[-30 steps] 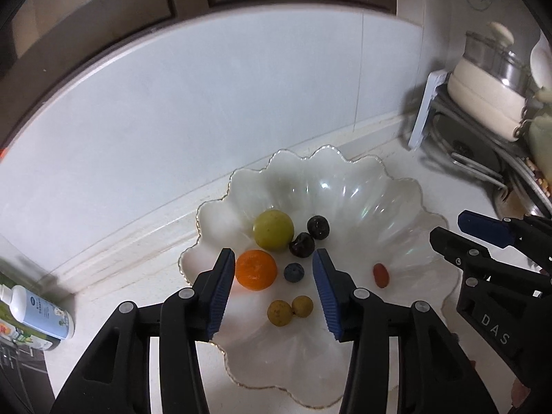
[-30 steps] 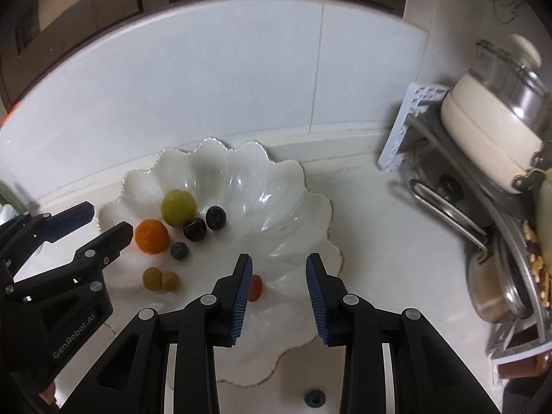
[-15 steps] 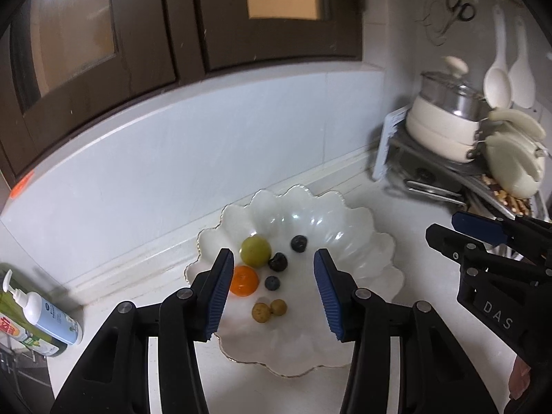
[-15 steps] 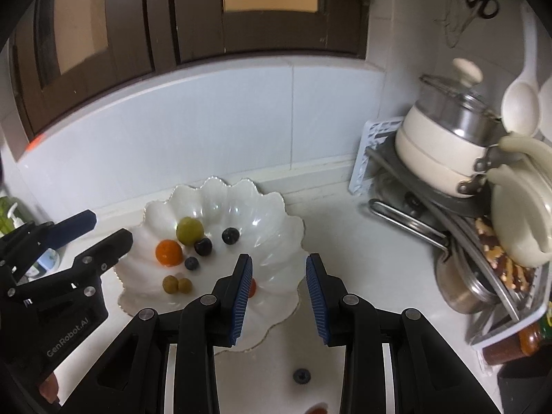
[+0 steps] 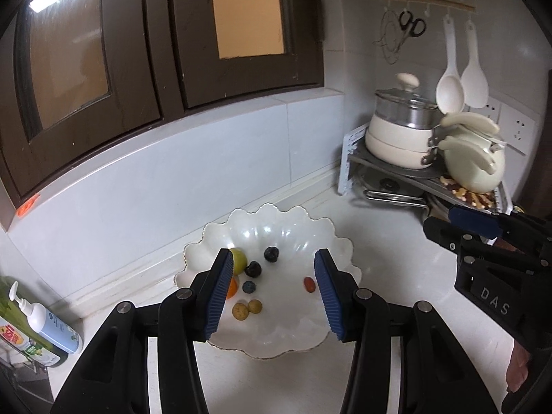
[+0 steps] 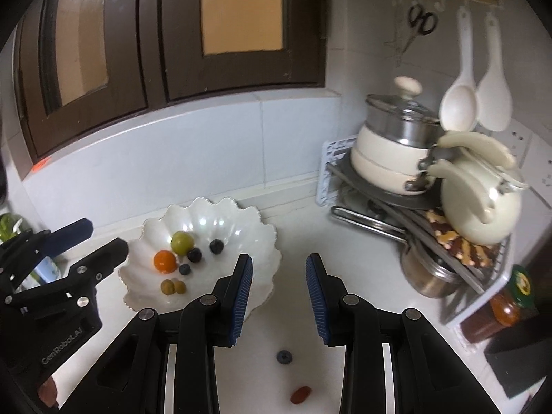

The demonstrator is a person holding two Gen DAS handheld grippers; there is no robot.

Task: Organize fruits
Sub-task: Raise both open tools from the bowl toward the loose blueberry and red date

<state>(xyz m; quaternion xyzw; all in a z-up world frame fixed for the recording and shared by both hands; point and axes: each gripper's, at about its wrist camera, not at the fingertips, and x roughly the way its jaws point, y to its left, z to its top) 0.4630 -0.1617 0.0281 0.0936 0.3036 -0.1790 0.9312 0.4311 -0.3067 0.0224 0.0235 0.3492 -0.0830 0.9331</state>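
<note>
Nearest in the right view, low in the frame, two fruits lie loose on the white counter (image 6: 372, 276): a blueberry (image 6: 284, 347) and below it a red fruit (image 6: 301, 394), small and oblong. These look like the work left to do. Just above them the right gripper (image 6: 278, 296) hangs with its ribbed blue pads apart and nothing between them: released, gripping no fruit. The next move, by the look of it, is a dip down to the stray blueberry; it is round and smooth, so it will want a soft, centred pinch or it rolls off.

In the left view the left gripper (image 5: 272, 293) fills the lower middle, its jaws parted wider and likewise bare.

Beyond both, mid-frame, sits the bowl (image 5: 303, 341), glossy white with a scalloped, gilt-edged rim. Inside: an orange (image 6: 164, 261), a green fruit (image 6: 181, 242) behind it, two dark berries (image 6: 194, 255), another blueberry (image 6: 185, 269), two dull yellow-brown balls (image 6: 172, 287) touching each other, and one more red fruit (image 5: 309, 284) near the right pad in the left view. So most of the sorting seems done.

At the far right, a rack of cream pots (image 6: 390, 162); above it, hanging ladles (image 6: 459, 103).
</note>
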